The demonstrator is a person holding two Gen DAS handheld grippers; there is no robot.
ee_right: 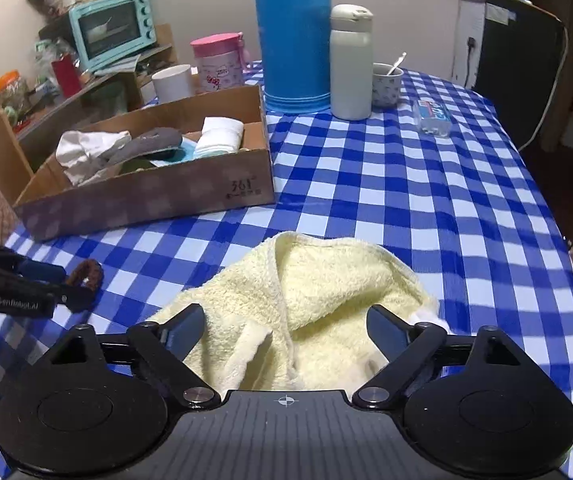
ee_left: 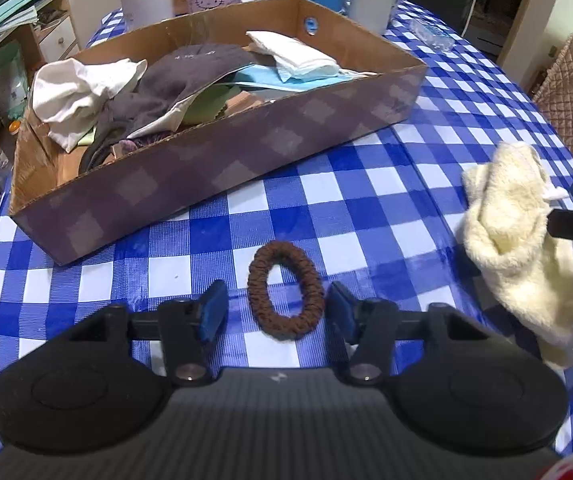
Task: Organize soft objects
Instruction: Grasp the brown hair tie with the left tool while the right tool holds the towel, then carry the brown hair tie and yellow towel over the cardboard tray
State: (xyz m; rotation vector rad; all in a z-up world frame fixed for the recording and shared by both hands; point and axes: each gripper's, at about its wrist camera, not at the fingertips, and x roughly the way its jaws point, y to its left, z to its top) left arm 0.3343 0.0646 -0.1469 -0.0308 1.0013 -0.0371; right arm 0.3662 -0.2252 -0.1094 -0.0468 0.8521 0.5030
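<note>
A brown hair scrunchie (ee_left: 285,290) lies on the blue checked tablecloth between the open jaws of my left gripper (ee_left: 278,310); the pads stand apart from it on both sides. It also shows in the right wrist view (ee_right: 85,274). A cream fluffy towel (ee_right: 302,312) lies crumpled on the table, and my right gripper (ee_right: 286,330) is open around it. The towel shows at the right in the left wrist view (ee_left: 518,248). A cardboard box (ee_left: 222,160) behind holds several soft items: white cloths, a grey cloth, a blue mask.
Behind the box stand a white mug (ee_right: 172,83), a pink Hello Kitty jar (ee_right: 218,62), a blue thermos (ee_right: 294,36), a white bottle (ee_right: 350,64) and a cup with a spoon (ee_right: 386,84). A small plastic pack (ee_right: 432,116) lies at the far right. Quilted chairs flank the table.
</note>
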